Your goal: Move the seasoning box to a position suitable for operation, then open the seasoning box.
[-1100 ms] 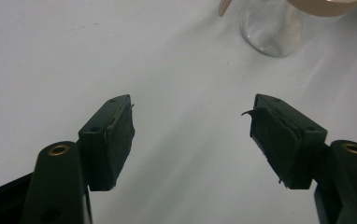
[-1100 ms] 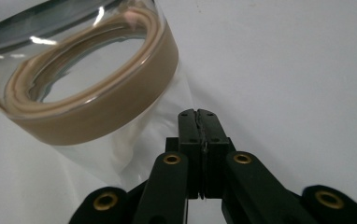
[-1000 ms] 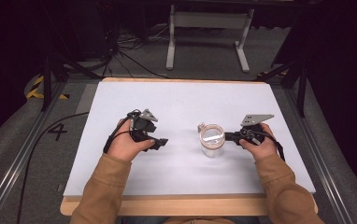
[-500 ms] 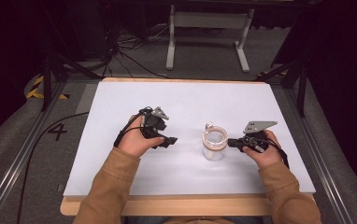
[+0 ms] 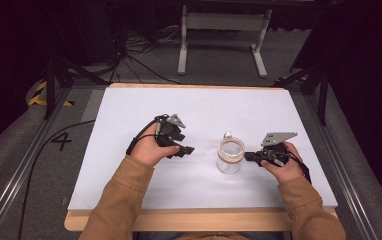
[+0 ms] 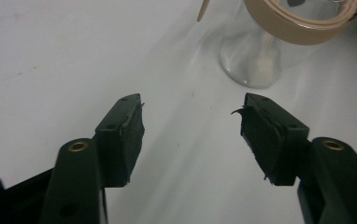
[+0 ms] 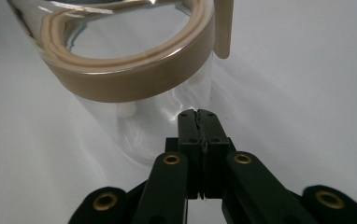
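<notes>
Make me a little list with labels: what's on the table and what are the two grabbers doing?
table: white top
thing in the middle: clear glass jar with a tan ring round its rim
left gripper: jaws apart, just been closing a bit, nothing between them, pointing at the jar
right gripper: jaws shut together, empty, tips right beside the jar

My matt black plastic jaws, brass rivets; clear glossy glass jar (image 7: 134, 116) with smooth tan rubbery collar; matt white tabletop (image 5: 199, 107).

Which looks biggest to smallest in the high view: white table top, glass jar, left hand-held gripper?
1. White table top
2. Left hand-held gripper and glass jar: they look about alike in size, so no ranking between them.
</notes>
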Tool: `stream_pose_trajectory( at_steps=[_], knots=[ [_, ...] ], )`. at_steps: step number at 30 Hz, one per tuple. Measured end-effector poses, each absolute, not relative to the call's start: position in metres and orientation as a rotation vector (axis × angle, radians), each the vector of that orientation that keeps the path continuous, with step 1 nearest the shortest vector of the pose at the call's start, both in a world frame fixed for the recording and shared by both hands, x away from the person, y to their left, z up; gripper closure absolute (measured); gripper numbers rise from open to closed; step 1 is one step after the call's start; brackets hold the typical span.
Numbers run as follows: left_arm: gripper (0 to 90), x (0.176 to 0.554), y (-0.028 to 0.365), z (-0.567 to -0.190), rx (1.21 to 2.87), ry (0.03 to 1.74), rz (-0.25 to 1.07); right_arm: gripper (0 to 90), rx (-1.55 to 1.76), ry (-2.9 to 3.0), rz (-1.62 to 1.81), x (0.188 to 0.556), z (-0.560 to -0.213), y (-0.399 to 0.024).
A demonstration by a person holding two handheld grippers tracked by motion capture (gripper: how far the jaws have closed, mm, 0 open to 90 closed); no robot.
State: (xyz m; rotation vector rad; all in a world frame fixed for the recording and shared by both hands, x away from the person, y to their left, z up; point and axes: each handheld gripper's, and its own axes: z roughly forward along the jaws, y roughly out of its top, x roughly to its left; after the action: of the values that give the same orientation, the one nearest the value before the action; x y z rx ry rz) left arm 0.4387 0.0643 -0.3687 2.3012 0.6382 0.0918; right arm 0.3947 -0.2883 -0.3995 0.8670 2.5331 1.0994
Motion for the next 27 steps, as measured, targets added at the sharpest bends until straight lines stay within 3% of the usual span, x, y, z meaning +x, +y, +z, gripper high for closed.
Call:
stream_pose_trajectory(
  at_steps=[5,15,27],
  knots=[
    [60.2,0.440,0.059,-0.365,2.295,0.613,0.110,89.6,0.884,2.533,1.087,0.394,-0.401,-0.291],
    [78.4,0.442,0.045,-0.358,2.211,0.569,0.154,87.5,0.911,2.487,1.120,0.386,-0.396,-0.301],
    [81.8,0.453,0.015,-0.356,2.040,0.489,0.118,87.1,0.999,2.424,1.119,0.369,-0.396,-0.325]
  ],
)
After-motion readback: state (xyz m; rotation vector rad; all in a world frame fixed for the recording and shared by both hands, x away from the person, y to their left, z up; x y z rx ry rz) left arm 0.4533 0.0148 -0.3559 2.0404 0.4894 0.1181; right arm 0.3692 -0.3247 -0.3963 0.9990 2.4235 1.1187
